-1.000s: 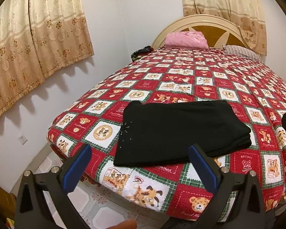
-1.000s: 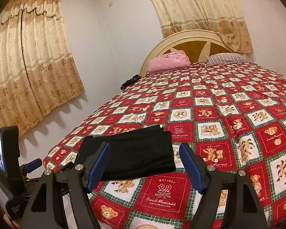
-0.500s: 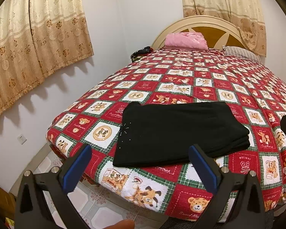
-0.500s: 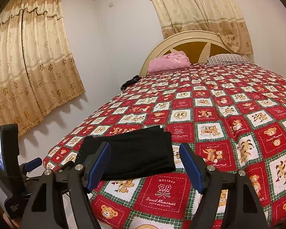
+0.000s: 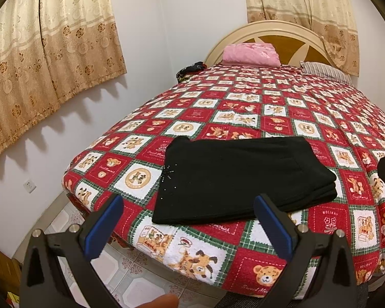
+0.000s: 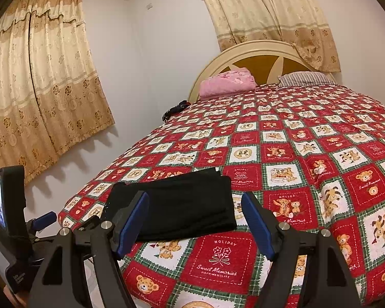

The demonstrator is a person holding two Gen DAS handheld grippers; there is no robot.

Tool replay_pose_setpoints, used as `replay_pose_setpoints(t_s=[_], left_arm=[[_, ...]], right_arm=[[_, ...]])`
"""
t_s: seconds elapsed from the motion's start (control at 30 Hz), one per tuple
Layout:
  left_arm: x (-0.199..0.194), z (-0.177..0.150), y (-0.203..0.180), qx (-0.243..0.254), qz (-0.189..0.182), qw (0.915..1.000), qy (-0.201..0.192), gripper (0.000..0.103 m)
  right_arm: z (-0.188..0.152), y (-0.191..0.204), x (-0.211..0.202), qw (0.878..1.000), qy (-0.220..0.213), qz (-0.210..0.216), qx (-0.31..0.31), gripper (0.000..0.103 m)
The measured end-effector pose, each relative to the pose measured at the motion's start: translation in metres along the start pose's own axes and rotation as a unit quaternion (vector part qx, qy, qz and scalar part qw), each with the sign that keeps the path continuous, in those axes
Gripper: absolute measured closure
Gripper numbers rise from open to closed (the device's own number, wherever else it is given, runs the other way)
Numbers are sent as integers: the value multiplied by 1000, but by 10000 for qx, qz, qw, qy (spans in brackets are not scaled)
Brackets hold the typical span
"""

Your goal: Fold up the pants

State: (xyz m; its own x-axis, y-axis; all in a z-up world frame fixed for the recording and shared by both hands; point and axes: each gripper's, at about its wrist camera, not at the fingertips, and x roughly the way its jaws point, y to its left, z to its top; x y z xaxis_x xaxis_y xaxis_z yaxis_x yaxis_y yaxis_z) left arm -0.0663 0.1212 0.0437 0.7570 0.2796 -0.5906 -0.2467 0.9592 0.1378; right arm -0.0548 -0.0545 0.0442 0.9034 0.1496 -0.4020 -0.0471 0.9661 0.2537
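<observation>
The black pants (image 5: 241, 177) lay folded in a flat stack near the foot corner of the bed (image 5: 277, 107), on its red teddy-bear quilt. The left gripper (image 5: 190, 225) hung off the foot edge with its blue-padded fingers spread wide and nothing between them. The right gripper (image 6: 195, 220) was likewise wide open and empty, apart from the pants; a pink pillow (image 6: 227, 82) sat against the headboard (image 6: 259, 51).
</observation>
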Motion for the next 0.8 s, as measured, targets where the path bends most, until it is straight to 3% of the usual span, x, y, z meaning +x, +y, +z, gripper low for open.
replay_pose_setpoints(t_s=[0.53,0.8], left_arm=[[1,3,0,-61,-49,10000,-61,0],[3,5,7,-367,-198,9991,-28,0]], right_arm=[[1,0,3,10000,35,-25,3,27],[1,2,4,10000,0,-50,-82,27]])
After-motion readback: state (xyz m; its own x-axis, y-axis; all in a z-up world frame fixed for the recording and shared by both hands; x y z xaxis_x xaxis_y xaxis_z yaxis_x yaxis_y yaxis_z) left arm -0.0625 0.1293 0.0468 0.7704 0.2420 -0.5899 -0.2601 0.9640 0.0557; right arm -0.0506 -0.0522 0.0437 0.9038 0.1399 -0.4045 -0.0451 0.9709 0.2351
